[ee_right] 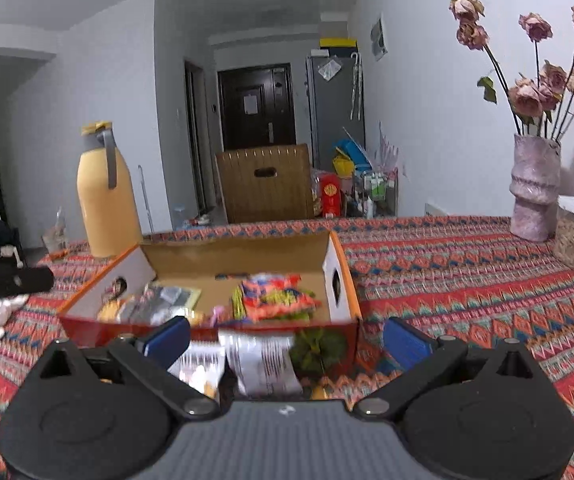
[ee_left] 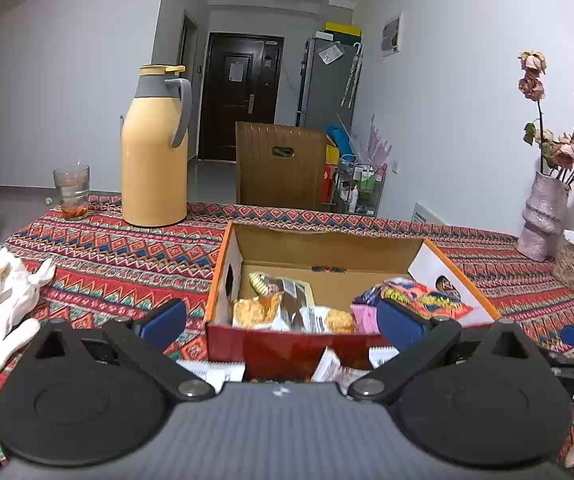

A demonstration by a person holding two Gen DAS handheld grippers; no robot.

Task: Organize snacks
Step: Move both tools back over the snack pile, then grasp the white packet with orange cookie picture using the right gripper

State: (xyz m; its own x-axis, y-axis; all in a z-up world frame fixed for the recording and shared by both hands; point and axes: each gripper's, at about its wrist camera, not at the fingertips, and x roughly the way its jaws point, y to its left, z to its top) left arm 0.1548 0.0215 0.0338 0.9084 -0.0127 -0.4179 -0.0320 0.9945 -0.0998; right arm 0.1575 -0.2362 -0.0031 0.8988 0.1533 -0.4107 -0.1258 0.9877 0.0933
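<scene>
- Cardboard box (ee_left: 327, 248), open, holding snack packets (ee_left: 287, 308); yellow thermos (ee_left: 155, 160), vase (ee_left: 543, 216) behind.
- Left gripper (ee_left: 283, 320), right gripper (ee_right: 287, 338): jaws wide apart, empty.

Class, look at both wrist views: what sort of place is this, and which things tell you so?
Most likely a lived-in flat: a table under a patterned tablecloth with a thermos jug and vase of dried roses, and a fridge beside the dark entrance door.

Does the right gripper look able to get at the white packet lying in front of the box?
Probably yes: the right gripper is open, and the white packet lies between its fingers, uncovered, outside the box.
</scene>
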